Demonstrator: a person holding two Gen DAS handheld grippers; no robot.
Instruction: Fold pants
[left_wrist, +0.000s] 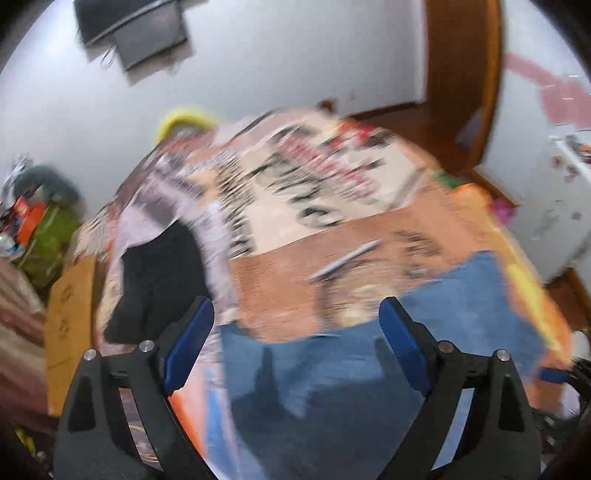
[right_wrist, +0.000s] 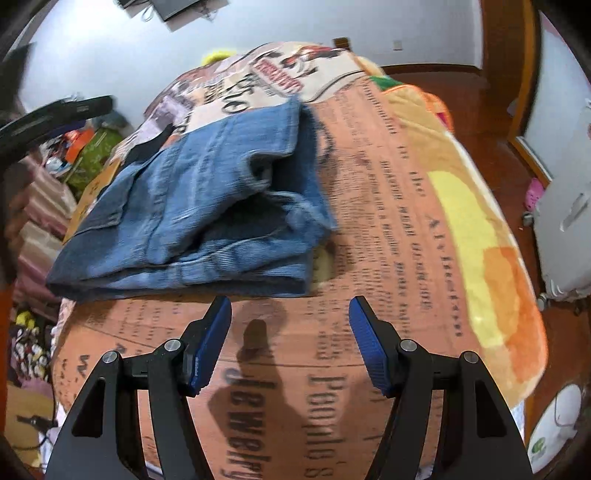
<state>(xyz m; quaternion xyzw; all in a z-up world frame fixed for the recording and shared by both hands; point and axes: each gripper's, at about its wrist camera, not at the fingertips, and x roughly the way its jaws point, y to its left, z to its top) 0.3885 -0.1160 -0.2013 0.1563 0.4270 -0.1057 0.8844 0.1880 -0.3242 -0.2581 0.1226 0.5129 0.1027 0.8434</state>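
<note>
Blue denim pants lie folded in a thick stack on the printed blanket covering the bed. My right gripper is open and empty, just in front of the stack's near edge. In the blurred left wrist view the pants fill the lower middle. My left gripper is open and empty above them, apart from the cloth. The left gripper's dark body also shows at the upper left of the right wrist view.
A black garment lies on the bed's left side. A cardboard box and clutter stand left of the bed. A wooden floor, a door frame and white furniture are to the right.
</note>
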